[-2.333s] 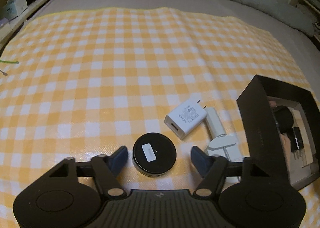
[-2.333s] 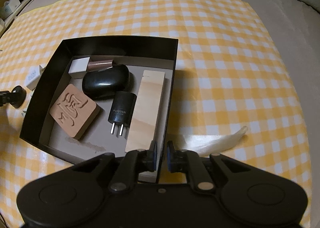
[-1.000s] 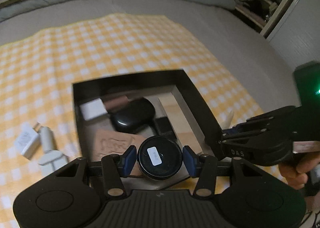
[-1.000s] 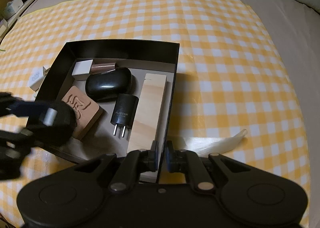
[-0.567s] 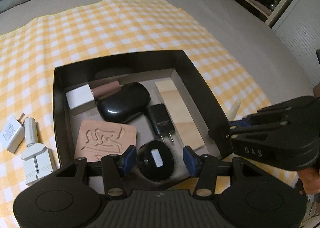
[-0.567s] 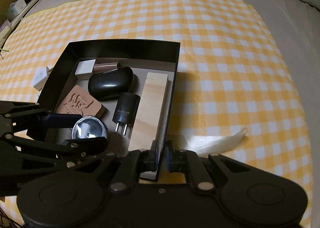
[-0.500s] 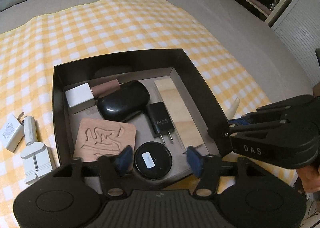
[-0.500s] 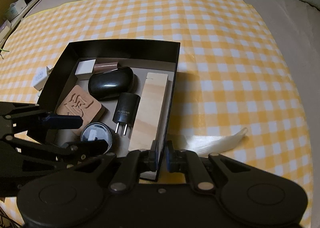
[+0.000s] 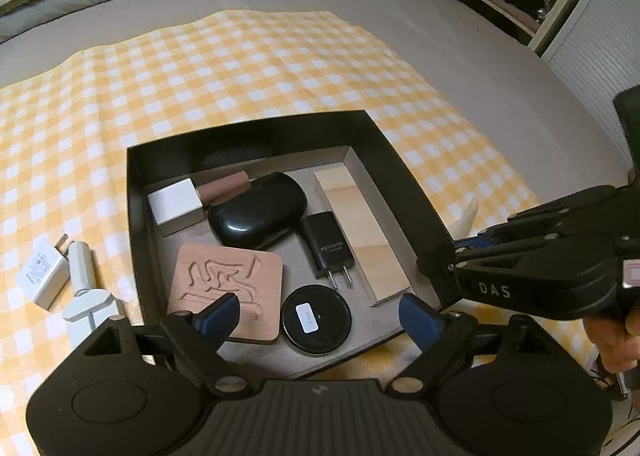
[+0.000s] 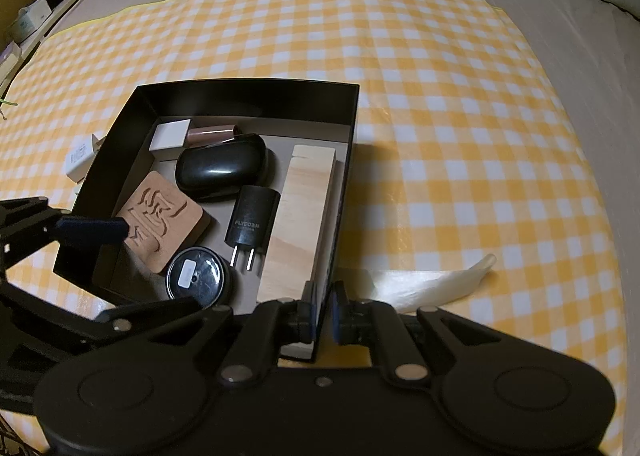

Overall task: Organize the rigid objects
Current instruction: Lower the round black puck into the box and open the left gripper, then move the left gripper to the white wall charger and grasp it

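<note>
A black open box (image 9: 248, 128) sits on the checked cloth. Inside lie a white cube (image 9: 176, 206), a black case (image 9: 258, 216), a black plug charger (image 9: 328, 250), a wooden block (image 9: 360, 240), a carved coaster (image 9: 228, 276) and a round black tin (image 9: 316, 319). My left gripper (image 9: 318, 316) hovers over the tin with its jaws opening, and the pads stand clear of it. My right gripper (image 10: 324, 310) is shut on the box's near right wall (image 10: 344, 184). The tin (image 10: 198, 278) rests flat on the box floor.
A white charger (image 9: 40, 274) and a white plug adapter (image 9: 86, 284) lie on the cloth left of the box. A pale feather-like strip (image 10: 432, 284) lies right of the box. A person's hand (image 9: 616, 340) holds the right gripper. Grey bedding surrounds the cloth.
The left gripper carried the round tin from the cloth into the box, let it go, and its jaws spread wide. The right gripper kept its hold on the box wall.
</note>
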A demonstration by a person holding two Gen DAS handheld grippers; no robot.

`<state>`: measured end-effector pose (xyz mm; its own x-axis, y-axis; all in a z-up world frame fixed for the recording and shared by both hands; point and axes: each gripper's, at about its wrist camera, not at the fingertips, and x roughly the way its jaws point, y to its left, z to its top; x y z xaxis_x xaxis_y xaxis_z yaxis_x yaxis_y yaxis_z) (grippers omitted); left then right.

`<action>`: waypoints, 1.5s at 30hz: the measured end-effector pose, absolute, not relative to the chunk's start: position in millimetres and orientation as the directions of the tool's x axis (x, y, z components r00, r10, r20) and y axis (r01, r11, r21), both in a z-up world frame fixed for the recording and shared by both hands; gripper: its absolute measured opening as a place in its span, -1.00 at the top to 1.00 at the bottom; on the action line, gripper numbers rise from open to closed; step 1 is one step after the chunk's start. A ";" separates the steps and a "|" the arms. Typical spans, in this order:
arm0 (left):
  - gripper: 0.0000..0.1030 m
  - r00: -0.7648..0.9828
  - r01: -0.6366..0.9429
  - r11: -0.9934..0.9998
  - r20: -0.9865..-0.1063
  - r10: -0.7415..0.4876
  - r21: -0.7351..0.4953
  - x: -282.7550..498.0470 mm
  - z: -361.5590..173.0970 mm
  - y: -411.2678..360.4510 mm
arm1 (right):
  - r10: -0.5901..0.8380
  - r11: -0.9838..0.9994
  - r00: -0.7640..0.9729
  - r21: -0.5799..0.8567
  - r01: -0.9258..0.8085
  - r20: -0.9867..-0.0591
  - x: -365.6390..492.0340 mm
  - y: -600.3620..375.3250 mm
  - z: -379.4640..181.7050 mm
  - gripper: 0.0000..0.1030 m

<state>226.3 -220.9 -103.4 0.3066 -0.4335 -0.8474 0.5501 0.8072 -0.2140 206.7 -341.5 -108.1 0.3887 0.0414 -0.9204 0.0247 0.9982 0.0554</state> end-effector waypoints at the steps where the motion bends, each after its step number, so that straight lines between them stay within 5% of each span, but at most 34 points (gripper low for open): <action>1: -0.78 0.310 0.549 0.808 -0.845 -0.435 -0.214 225.5 -101.8 -219.7 | 0.040 0.998 0.388 0.054 0.025 -0.921 206.7 -341.7 -108.2 0.85; 10: -1.00 0.380 0.534 0.816 -0.800 -0.464 -0.220 218.2 -70.0 -201.8 | 0.034 0.998 0.389 0.048 0.027 -0.920 207.7 -341.0 -108.5 0.85; 25: -1.00 0.593 0.443 0.883 -0.689 -0.416 -0.153 226.4 -14.5 -127.0 | 0.030 0.999 0.400 0.041 0.019 -0.916 207.1 -342.4 -106.5 0.85; 33: -1.00 0.645 0.308 0.951 -0.730 -0.226 -0.022 266.0 -32.0 -91.1 | 0.026 0.999 0.402 0.036 0.015 -0.915 206.2 -342.1 -106.0 0.85; 45: -1.00 0.490 0.297 0.948 -0.870 -0.049 0.113 316.6 -101.2 -72.5 | 0.031 0.999 0.402 0.037 0.008 -0.915 204.3 -342.0 -104.9 0.83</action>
<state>316.6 -72.5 -101.2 0.4898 -0.0494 -0.8704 0.2973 0.9480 0.1135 204.3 -342.0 -104.9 0.4020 0.0307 -0.9151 0.0084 0.9993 0.0372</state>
